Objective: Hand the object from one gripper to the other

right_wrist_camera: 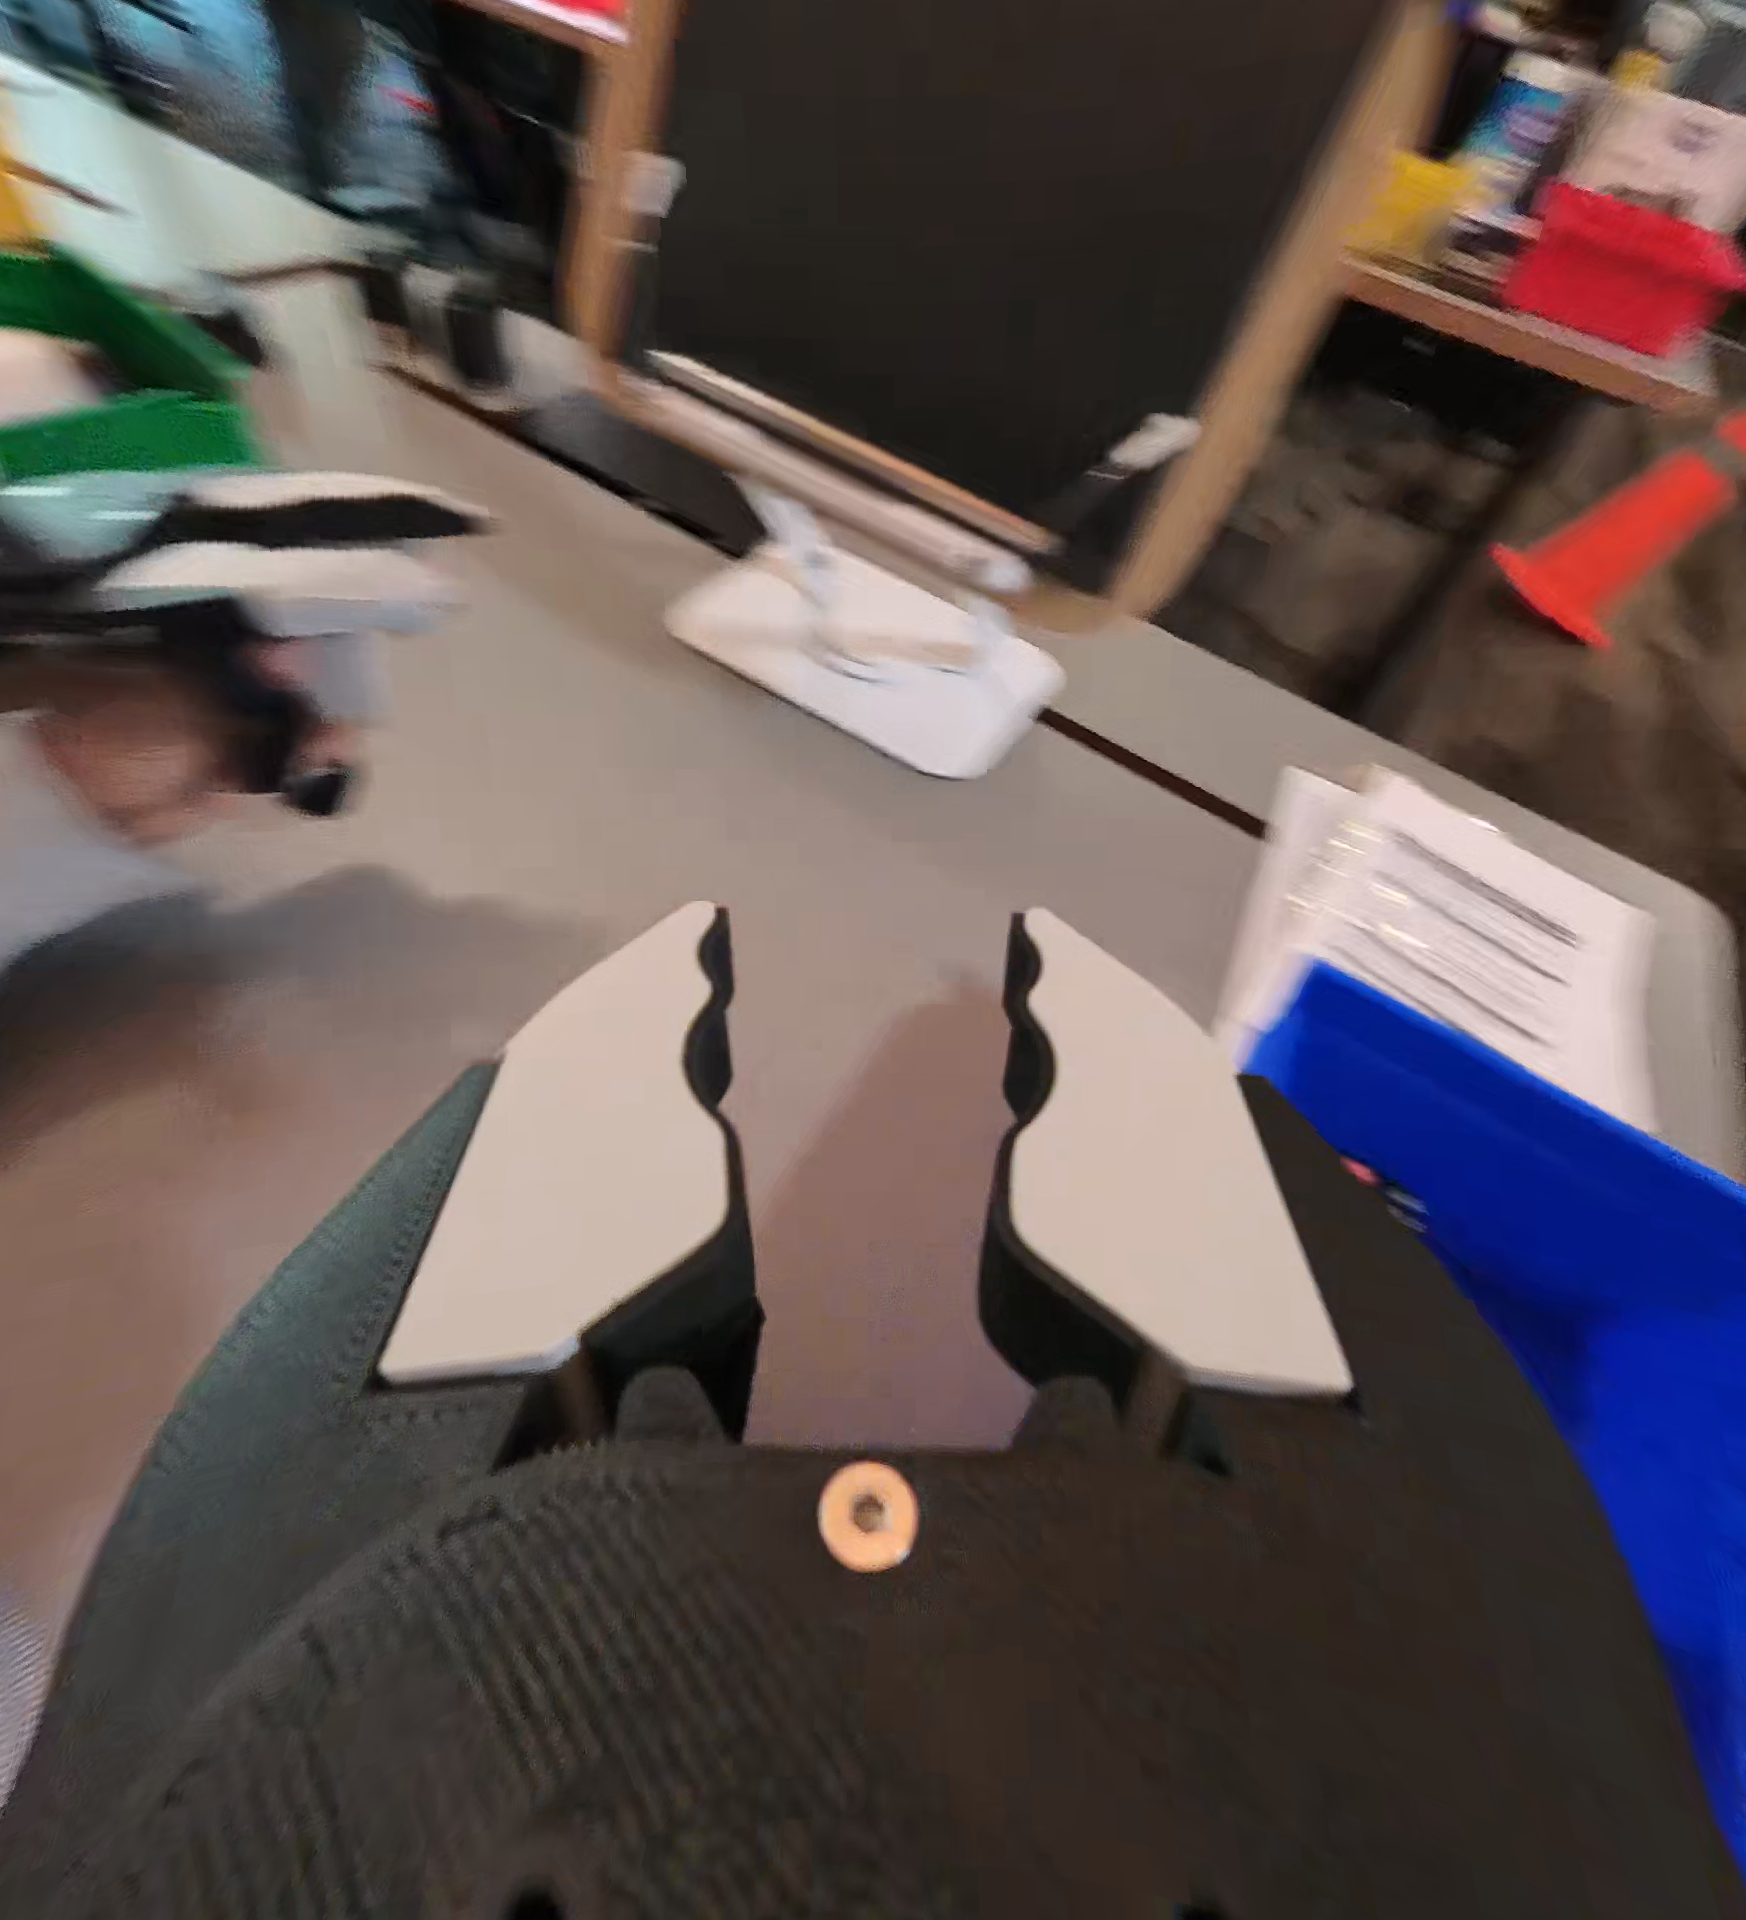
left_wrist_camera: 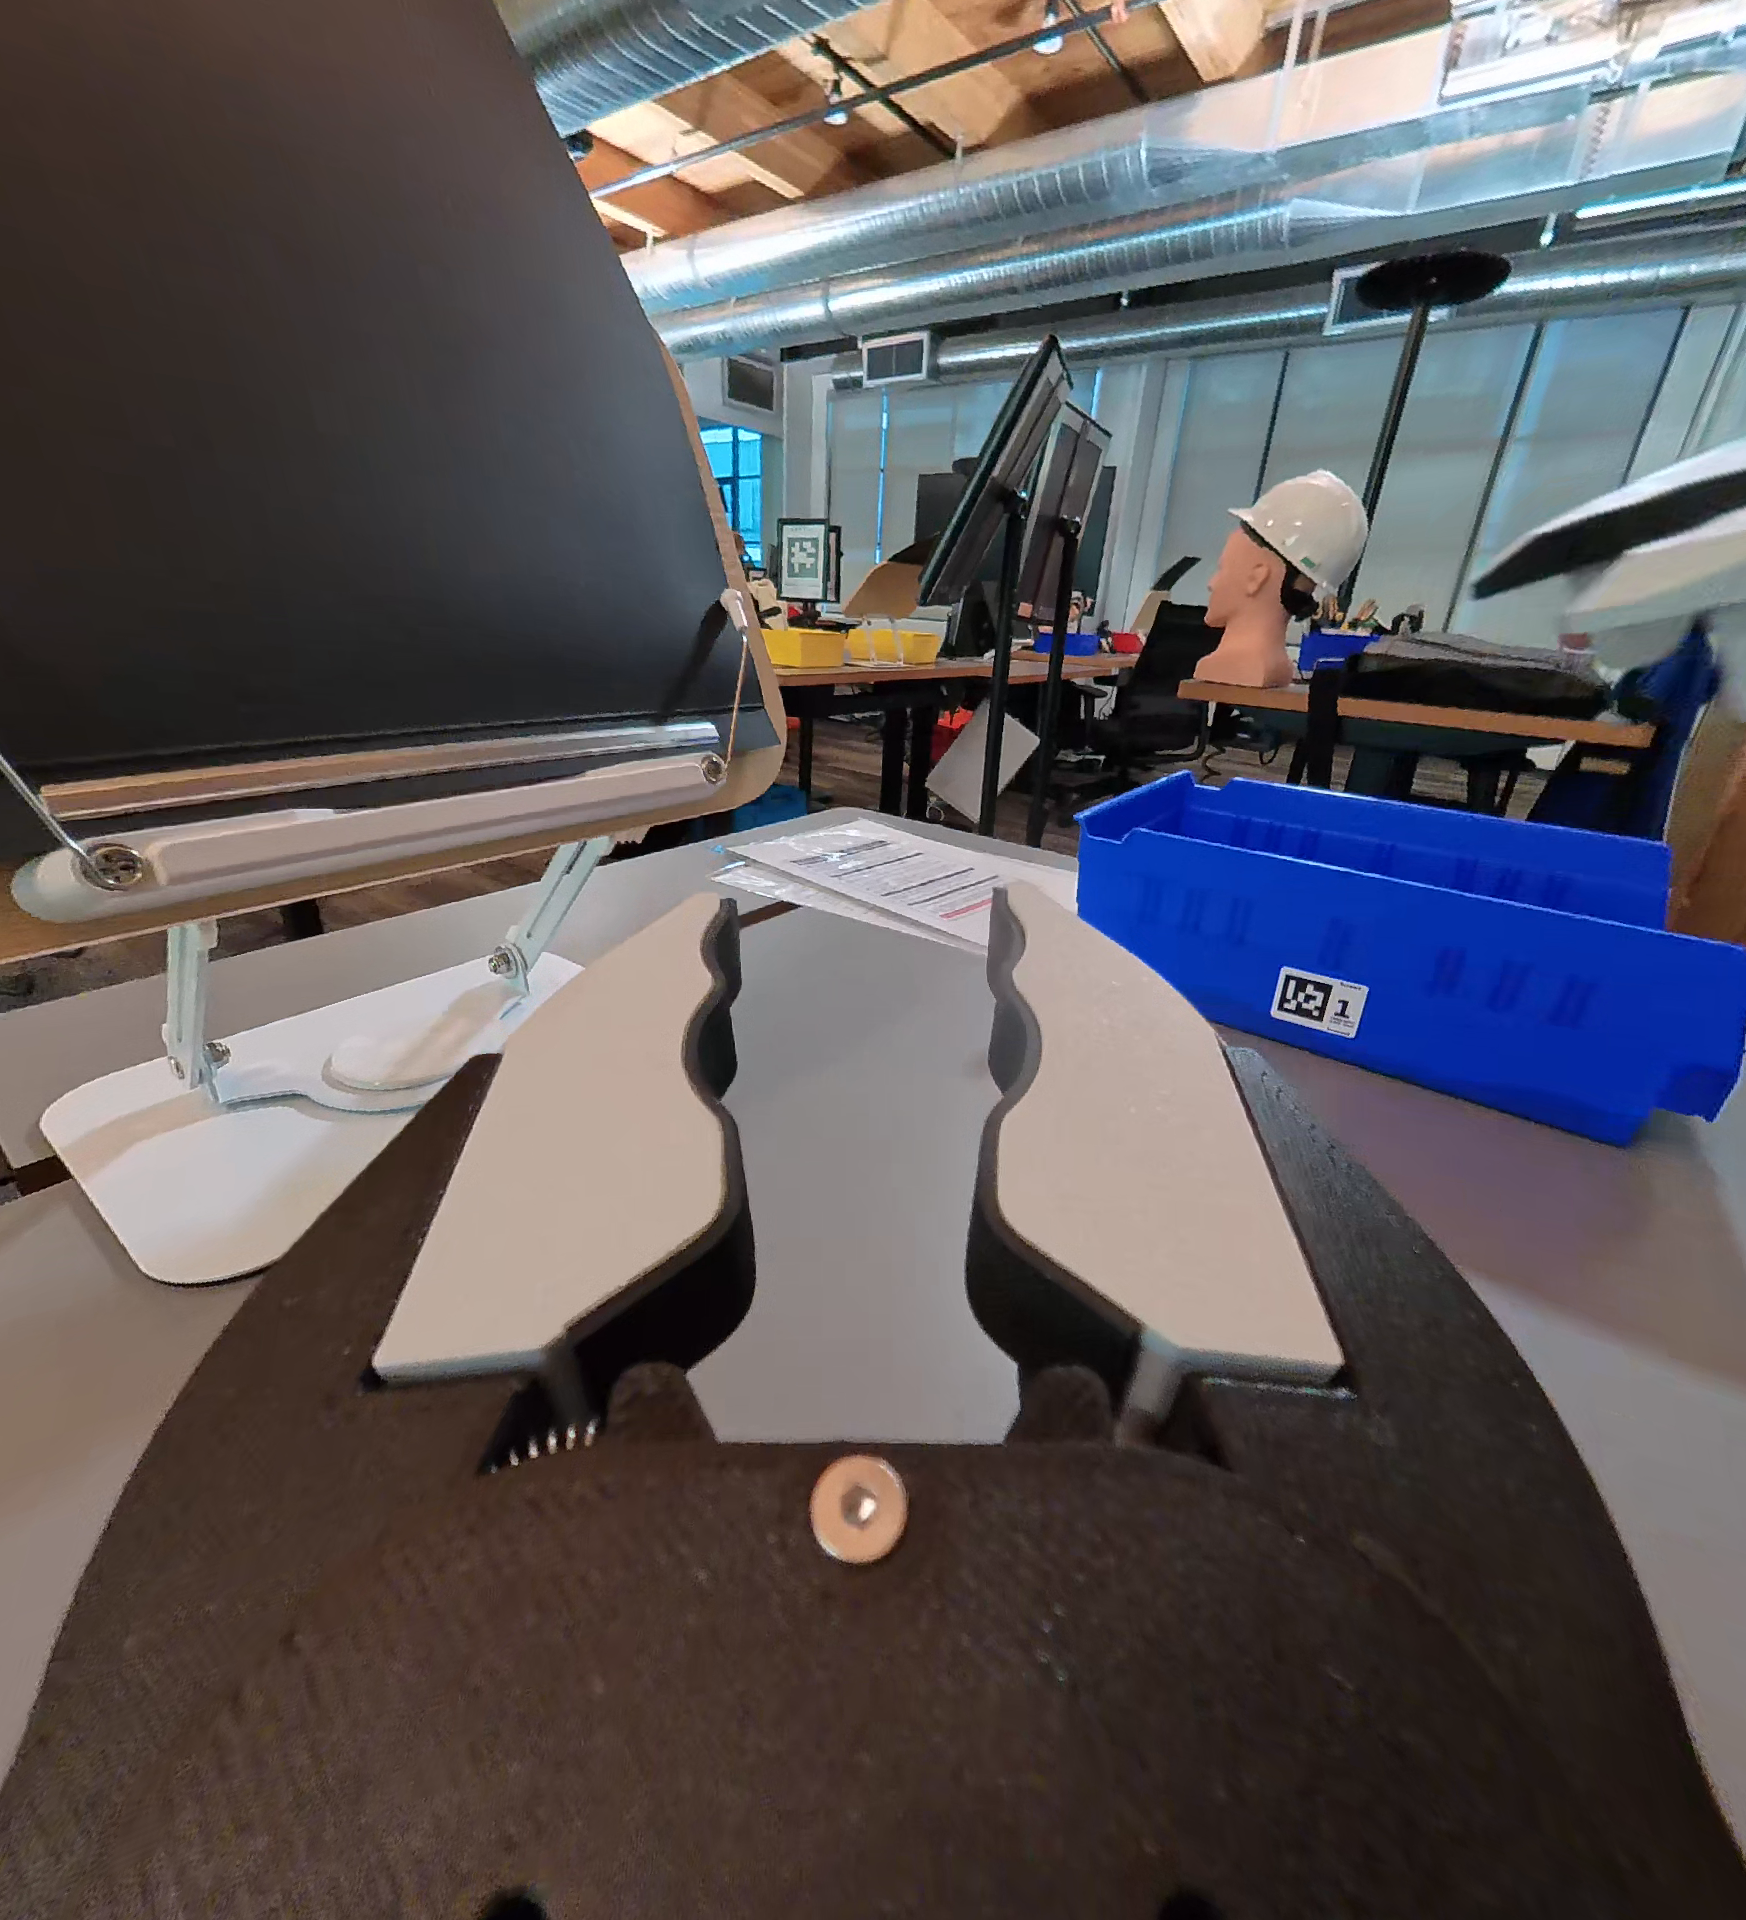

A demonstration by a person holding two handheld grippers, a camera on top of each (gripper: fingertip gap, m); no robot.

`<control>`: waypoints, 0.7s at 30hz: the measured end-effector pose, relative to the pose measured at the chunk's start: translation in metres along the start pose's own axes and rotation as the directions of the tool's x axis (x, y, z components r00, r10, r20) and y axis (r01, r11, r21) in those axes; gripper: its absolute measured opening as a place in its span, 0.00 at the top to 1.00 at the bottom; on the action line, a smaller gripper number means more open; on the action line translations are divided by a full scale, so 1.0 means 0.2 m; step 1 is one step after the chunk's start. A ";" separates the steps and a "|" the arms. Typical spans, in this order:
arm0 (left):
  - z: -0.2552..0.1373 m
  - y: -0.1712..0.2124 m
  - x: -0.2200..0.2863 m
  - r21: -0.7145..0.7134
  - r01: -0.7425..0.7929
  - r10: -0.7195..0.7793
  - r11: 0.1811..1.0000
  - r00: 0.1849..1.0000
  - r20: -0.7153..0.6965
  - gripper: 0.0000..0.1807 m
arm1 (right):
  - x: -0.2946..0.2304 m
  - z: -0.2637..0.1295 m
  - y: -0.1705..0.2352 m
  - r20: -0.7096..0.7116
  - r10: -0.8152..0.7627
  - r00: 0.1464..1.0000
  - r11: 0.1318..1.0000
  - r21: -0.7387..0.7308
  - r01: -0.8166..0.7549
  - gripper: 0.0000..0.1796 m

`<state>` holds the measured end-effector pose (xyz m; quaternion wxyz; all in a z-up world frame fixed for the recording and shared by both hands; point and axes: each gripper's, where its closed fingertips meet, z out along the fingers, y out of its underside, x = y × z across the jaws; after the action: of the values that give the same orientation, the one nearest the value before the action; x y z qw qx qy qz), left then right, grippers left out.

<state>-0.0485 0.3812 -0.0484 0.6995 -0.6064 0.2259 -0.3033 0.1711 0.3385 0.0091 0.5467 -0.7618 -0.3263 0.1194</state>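
Note:
My left gripper (left_wrist_camera: pixel 861 914) is open and empty, held low over the grey table (left_wrist_camera: pixel 1471 1299). My right gripper (right_wrist_camera: pixel 864 925) is open and empty too, above the same table (right_wrist_camera: pixel 536 831). The right gripper also shows blurred at the right edge of the left wrist view (left_wrist_camera: pixel 1679 530). The left gripper shows blurred at the left of the right wrist view (right_wrist_camera: pixel 329 540). I see no object held between either pair of fingers. A blue bin (left_wrist_camera: pixel 1409 945) lies on the table to the right; its inside is not visible.
A black panel on a white stand (left_wrist_camera: pixel 308 1091) stands at the left, also in the right wrist view (right_wrist_camera: pixel 869 665). Papers in a clear sleeve (left_wrist_camera: pixel 879 873) lie at the table's far edge. The blue bin (right_wrist_camera: pixel 1575 1299) is close beside my right gripper. An orange cone (right_wrist_camera: pixel 1617 540) stands on the floor.

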 end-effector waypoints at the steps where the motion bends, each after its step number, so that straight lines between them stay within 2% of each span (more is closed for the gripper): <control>1: 0.01 0.01 0.00 -0.006 -0.001 0.000 1.000 1.000 -0.003 0.74 | -0.15 0.01 0.02 0.078 -0.015 0.997 0.999 0.032 0.013 0.72; 5: 0.03 0.07 0.01 -0.052 -0.023 0.023 0.998 1.000 -0.005 0.75 | -0.60 0.06 0.31 0.271 -0.076 0.960 0.997 0.038 0.068 0.73; 7: 0.04 0.11 0.01 -0.081 -0.039 0.039 0.996 0.999 -0.004 0.75 | -0.75 0.05 0.46 0.355 -0.108 0.929 0.993 0.081 0.085 0.66; 10: 0.05 0.13 0.02 -0.112 -0.059 0.058 0.992 0.998 -0.008 0.75 | -0.89 0.03 0.57 0.457 -0.163 0.875 0.983 0.154 0.102 0.67; 13: 0.06 0.16 0.04 -0.134 -0.095 0.095 0.986 0.995 -0.008 0.78 | -0.94 0.04 0.58 0.490 -0.207 0.847 0.976 0.160 0.146 0.66; 18: 0.07 0.21 0.00 -0.147 -0.141 0.150 0.979 0.987 0.052 0.87 | -0.98 0.02 0.58 0.579 -0.114 0.807 0.989 0.140 0.040 0.67; 21: 0.10 0.13 -0.13 -0.128 -0.101 0.118 0.987 0.984 0.137 0.90 | -0.95 0.01 0.57 0.564 -0.112 0.818 0.989 0.146 0.035 0.67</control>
<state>-0.0501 0.4151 -0.0725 0.6917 -0.6544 0.2257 -0.2057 0.0679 0.1995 -0.1289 0.4760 -0.6410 -0.4959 0.3414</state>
